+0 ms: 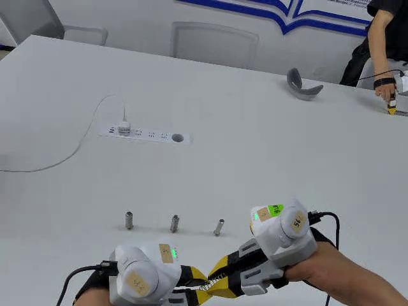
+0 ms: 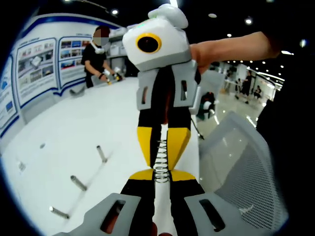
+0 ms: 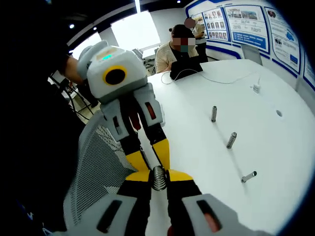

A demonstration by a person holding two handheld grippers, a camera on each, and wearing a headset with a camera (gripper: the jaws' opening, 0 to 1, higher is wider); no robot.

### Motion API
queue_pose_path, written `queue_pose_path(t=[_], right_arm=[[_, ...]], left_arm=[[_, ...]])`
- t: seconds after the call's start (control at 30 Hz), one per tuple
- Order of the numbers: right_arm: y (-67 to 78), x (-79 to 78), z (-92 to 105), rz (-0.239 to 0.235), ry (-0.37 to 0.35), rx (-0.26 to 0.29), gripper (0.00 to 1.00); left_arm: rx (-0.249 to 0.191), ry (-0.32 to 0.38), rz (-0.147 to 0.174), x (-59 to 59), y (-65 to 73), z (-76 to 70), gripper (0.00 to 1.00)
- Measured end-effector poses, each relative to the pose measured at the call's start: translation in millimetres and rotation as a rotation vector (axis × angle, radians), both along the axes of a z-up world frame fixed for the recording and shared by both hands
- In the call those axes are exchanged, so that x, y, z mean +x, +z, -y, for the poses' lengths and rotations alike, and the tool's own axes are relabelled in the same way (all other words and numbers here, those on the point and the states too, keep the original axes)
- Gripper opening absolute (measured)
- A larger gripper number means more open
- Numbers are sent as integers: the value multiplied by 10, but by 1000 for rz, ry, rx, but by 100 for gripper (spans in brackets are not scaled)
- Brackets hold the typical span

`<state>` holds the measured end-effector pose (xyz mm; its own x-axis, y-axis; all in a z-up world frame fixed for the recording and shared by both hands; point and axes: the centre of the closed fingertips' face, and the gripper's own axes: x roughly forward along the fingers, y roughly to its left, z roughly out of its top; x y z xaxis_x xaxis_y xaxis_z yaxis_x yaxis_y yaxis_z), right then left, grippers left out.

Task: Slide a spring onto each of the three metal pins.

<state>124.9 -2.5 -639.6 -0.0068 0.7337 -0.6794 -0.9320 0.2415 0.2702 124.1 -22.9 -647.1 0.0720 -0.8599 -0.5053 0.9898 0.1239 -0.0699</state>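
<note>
— Where is the small coiled steel spring (image 2: 161, 162) sitting?
— It is bridging both tools at the near edge of the white surface (image 1: 255, 146). The left black-and-yellow tool (image 2: 161, 177) is clamping one end and the right black-and-yellow tool (image 3: 157, 178) is pinching the other.
— And the three short metal pins (image 1: 174, 223)?
— They are standing in a row just beyond the tips, apart from the spring.
</note>
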Motion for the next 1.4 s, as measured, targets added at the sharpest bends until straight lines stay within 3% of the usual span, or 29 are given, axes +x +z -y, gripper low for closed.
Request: queue_pose_path(t=[0.3, 0.6, 0.73, 0.77, 0.83, 0.93, 1.03, 1.17, 1.4], right_arm=[[-39, -15, -12, -20, -6, 17, 13], [-71, -2, -4, -31, -37, 24, 12], [-105, 13, 17, -35, -58, 13, 12], [-114, 20, 25, -35, -65, 9, 12], [-123, 26, 49, -38, -76, 3, 12], [-131, 38, 99, -34, -91, 2, 12], [-153, 88, 188, 2, -114, -18, 12], [-198, 148, 294, 9, -161, -40, 12], [-249, 217, 432, 26, -202, -89, 12]], left_arm=[[-17, -1, -30, -13, -38, -29, 9], [-18, 15, -36, 4, -65, -36, 10], [-14, 52, -72, 56, -114, -55, 12], [-5, 59, -82, 61, -141, -67, 14], [15, 66, -67, 73, -198, -102, 15], [8, 89, -87, 83, -222, -155, 15], [31, 132, -94, 134, -303, -254, 16], [15, 193, -128, 211, -336, -354, 18], [15, 256, -141, 322, -365, -505, 20]])
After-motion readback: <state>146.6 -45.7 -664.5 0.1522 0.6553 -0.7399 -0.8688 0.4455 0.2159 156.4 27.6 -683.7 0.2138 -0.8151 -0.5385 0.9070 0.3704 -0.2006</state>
